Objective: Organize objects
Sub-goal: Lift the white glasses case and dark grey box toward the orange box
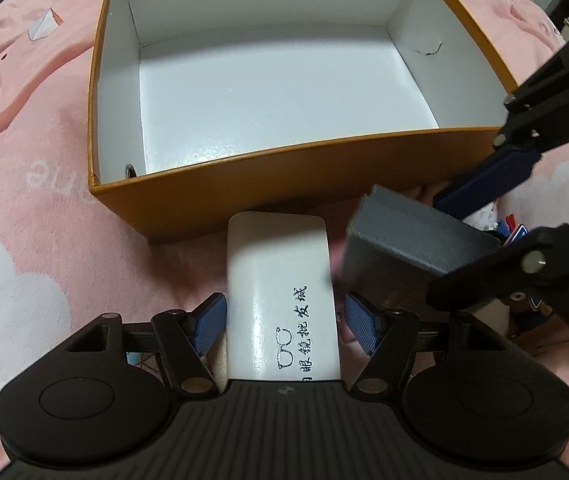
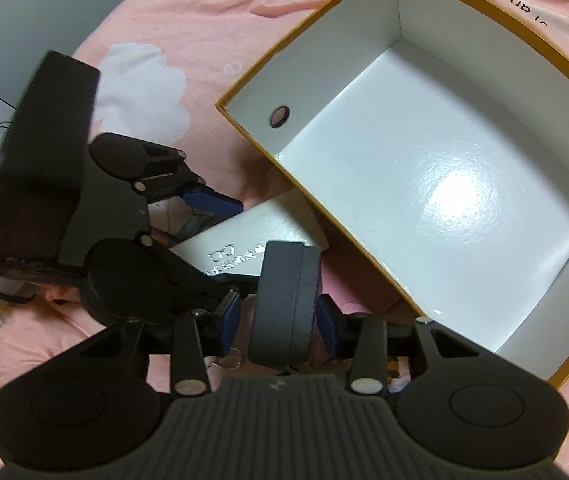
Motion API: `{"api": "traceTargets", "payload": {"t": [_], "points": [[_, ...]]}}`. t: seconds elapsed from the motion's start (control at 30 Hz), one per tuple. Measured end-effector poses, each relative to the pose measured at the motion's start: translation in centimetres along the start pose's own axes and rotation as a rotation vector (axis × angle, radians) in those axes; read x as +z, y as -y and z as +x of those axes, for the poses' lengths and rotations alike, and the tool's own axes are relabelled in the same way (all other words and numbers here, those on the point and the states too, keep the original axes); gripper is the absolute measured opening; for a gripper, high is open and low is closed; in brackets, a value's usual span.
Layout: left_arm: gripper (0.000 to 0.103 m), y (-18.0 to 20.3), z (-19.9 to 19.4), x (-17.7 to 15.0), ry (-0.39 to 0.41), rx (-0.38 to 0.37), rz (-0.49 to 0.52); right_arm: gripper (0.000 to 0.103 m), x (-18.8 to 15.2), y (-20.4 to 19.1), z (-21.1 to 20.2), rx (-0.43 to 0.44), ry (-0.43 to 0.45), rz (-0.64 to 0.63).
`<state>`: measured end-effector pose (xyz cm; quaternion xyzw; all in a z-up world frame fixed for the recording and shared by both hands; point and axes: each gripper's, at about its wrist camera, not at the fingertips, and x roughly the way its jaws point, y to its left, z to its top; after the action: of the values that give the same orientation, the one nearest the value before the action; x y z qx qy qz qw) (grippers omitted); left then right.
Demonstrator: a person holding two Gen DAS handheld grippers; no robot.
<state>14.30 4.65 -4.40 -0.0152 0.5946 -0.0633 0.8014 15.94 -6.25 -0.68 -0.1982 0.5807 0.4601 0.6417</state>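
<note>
A white case [image 1: 282, 292], printed with black characters and a spectacles mark, is clamped between the blue pads [image 1: 208, 326] of the left gripper [image 1: 284, 324]. It lies just short of the near wall of the orange box [image 1: 220, 188], which sits open on a pink blanket [image 1: 24, 160] with its white floor bare. In the right wrist view, a grey case [image 2: 284, 300] is pinched on edge by the right gripper [image 2: 280, 324], both pads being pressed to its 2 broad faces; the white case [image 2: 252, 236] is seen beyond it, beside the box [image 2: 404, 184].

Both cases are judged to be hard-shelled, light and stiff, so little give is expected under the pads. The white case's glossy skin is likely to be slippery. A hold across its narrow width, near the middle of its length, is judged best, so that it cannot pivot. The grey case appears matte and textured, and a surer grip is expected; its seam suggests a hinged lid, so pressure across the 2 faces should keep it shut. The 2 cases are close together, and a knock between them is a risk when either is carried over the box wall.
</note>
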Motion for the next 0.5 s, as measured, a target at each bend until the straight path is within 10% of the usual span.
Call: {"api": "traceTargets", "payload": {"t": [0.5], "points": [[0.08, 1.0, 1.4, 0.6, -0.052, 0.065, 0.098, 0.037, -1.5, 1.1, 0.9, -0.057, -0.007, 0.014]]}}
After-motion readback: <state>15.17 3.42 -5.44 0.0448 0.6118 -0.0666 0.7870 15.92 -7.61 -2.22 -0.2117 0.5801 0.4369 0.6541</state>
